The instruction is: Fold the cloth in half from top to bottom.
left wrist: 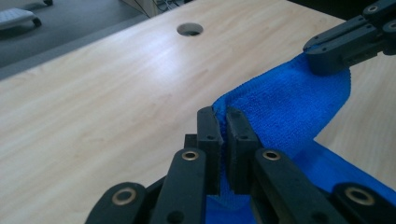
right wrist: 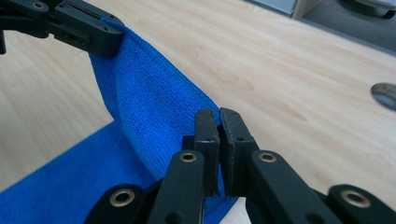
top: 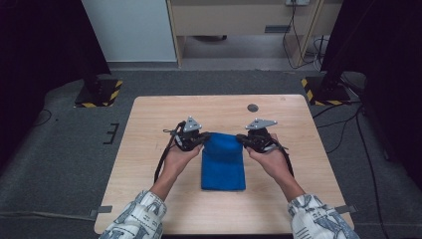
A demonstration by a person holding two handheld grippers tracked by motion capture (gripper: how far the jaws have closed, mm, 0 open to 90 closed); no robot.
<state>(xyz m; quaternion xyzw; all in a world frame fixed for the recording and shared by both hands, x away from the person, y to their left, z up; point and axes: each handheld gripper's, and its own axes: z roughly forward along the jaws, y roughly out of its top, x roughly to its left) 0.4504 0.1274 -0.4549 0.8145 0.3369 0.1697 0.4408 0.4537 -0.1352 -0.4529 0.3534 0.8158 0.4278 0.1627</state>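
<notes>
1. A blue cloth (top: 223, 164) lay near the middle of the wooden worktop (top: 149, 149), a little closer to the near edge than to the far edge. Its near part rested flat on the wood, and its far edge was lifted off the surface.

2. The left claw (top: 200, 139) was closed tight on the far left corner of the cloth. In the left gripper view the two black jaws stood almost together with the blue fabric (left wrist: 285, 102) pinched between them.

3. The right claw (top: 241, 139) was closed in the same way on the far right corner. In the right gripper view the cloth (right wrist: 149, 112) hung between that claw and the other claw (right wrist: 93, 32) as a raised band.

4. The person's left hand (top: 176, 159) and right hand (top: 268, 159) held the grippers from the near side, with the cloth between them.

5. I judge that the cloth is light and very soft. It sagged and curved between the two corners, so it has no stiffness of its own.

6. The looped surface looks rough, so I think it will not slip easily from the jaws. It is not fragile.

7. The corners and the hem seem the best places to take hold, because there the fabric is thin enough for narrow jaws.

8. A round hole (top: 253, 107) was in the worktop near the far edge, well apart from the cloth.
</notes>
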